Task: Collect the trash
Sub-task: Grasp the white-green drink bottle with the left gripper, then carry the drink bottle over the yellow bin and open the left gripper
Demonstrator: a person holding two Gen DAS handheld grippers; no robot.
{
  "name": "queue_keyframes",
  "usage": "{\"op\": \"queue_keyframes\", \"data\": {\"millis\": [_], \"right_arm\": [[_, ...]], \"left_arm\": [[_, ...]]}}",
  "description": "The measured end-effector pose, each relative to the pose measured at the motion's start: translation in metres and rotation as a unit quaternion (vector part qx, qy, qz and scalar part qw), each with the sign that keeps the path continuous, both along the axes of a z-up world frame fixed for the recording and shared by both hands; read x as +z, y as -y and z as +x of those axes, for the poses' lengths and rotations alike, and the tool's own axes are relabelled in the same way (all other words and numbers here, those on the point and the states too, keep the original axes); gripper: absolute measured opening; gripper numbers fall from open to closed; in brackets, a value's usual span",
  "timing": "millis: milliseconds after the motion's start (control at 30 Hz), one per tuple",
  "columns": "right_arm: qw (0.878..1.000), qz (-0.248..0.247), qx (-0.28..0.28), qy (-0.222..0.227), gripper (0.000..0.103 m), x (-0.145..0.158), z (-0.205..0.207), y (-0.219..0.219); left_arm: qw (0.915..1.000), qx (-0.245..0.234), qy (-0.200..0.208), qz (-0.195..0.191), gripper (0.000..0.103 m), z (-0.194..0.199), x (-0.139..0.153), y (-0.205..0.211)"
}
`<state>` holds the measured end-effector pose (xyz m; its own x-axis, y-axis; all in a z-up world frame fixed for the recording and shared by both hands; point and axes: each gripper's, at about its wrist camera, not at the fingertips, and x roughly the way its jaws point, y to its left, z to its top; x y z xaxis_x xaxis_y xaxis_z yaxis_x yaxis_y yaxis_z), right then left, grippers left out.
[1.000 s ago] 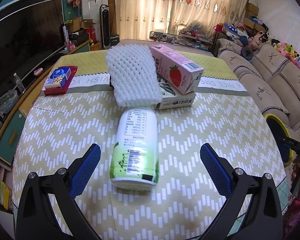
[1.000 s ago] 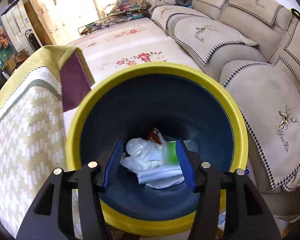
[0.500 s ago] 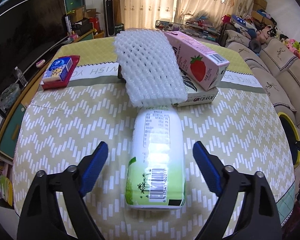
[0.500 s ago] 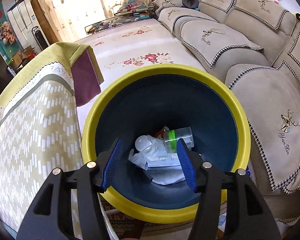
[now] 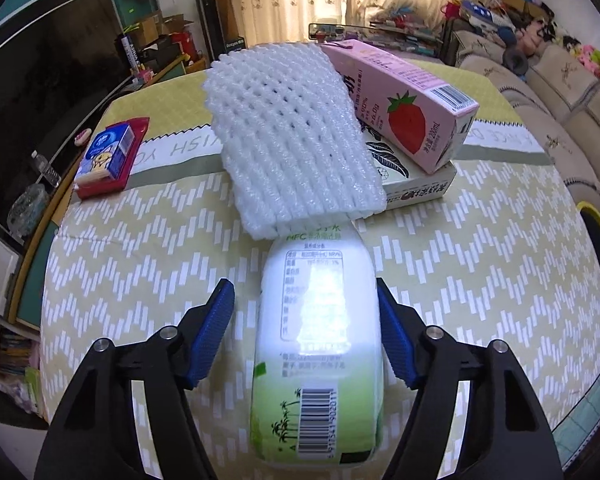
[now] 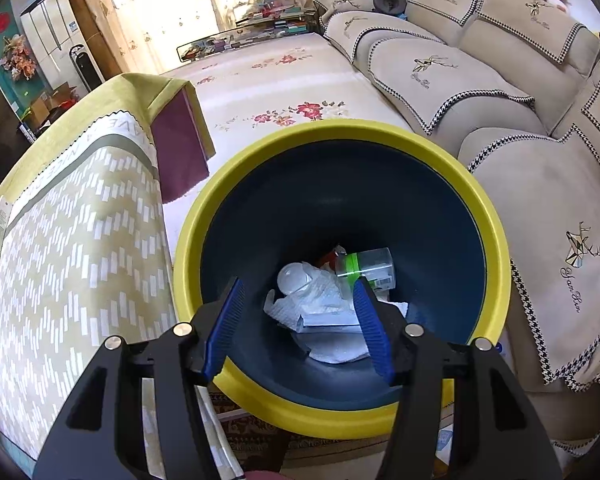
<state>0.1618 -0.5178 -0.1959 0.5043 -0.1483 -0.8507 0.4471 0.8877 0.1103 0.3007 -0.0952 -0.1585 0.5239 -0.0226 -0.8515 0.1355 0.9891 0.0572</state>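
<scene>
Straddling the white-and-green plastic bottle (image 5: pixel 318 344), lying on its side near the table's (image 5: pixel 480 280) near edge with long axis running straight away along the left gripper (image 5: pixel 305 332): jaws just been closing, right pad about touching, left pad still short (no grip yet). Farther off, neck tucked under a white foam net sleeve (image 5: pixel 292 136) toward the far edge. Right gripper (image 6: pixel 298 320) half open and empty over the yellow-rimmed blue bin (image 6: pixel 496 248) beside the table.

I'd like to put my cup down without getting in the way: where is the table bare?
Bare zigzag tablecloth lies on both sides of the lying white-and-green bottle. Crowded beyond it: white foam net, pink strawberry carton, flat box piled together.
</scene>
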Motion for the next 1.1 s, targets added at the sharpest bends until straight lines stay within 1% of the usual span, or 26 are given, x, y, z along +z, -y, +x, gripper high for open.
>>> {"op": "queue_keyframes", "data": {"millis": [33,100,167,267,400,467,633,767,867,900,933,1100], "right_arm": [[1.0,0.001,0.0,0.0,0.054,0.0,-0.001,0.001],[1.0,0.002,-0.001,-0.001,0.054,-0.002,-0.001,0.002],[1.0,0.007,0.0,-0.001,0.054,-0.003,-0.002,0.002],[1.0,0.009,0.002,-0.002,0.054,-0.005,-0.002,0.001],[1.0,0.009,0.007,-0.003,0.054,-0.006,-0.002,-0.002],[1.0,0.009,0.008,-0.002,0.054,-0.005,-0.002,-0.003],[1.0,0.009,0.012,0.002,0.054,-0.002,-0.003,-0.008],[1.0,0.008,0.017,0.004,0.054,0.0,-0.004,-0.012],[1.0,0.008,0.019,0.007,0.054,0.002,-0.006,-0.015],[1.0,0.008,0.019,0.008,0.054,0.003,-0.007,-0.016],[1.0,0.009,0.019,0.009,0.054,0.003,-0.008,-0.016],[1.0,0.013,0.018,0.015,0.054,0.004,-0.013,-0.016]], "left_arm": [[1.0,-0.004,-0.001,0.002,0.066,0.001,0.0,0.001],[0.9999,-0.01,-0.005,-0.001,0.054,0.002,0.0,0.001],[0.9999,-0.015,-0.008,-0.002,0.052,0.001,-0.001,0.002],[0.9998,-0.02,-0.006,0.0,0.052,-0.009,0.0,0.004],[0.9991,-0.033,-0.018,-0.018,0.052,-0.026,0.001,-0.001],[0.9989,-0.036,-0.021,-0.02,0.052,-0.035,0.002,-0.002],[0.9975,-0.057,-0.023,-0.035,0.052,-0.071,0.006,0.0],[0.9955,-0.085,-0.022,-0.035,0.052,-0.097,0.012,0.01],[0.9923,-0.104,-0.029,-0.062,0.052,-0.113,0.018,0.013],[0.9897,-0.118,-0.029,-0.076,0.052,-0.119,0.022,0.016],[0.9881,-0.128,-0.027,-0.08,0.052,-0.124,0.025,0.018],[0.9822,-0.169,-0.005,-0.082,0.052,-0.138,0.039,0.043]]}}
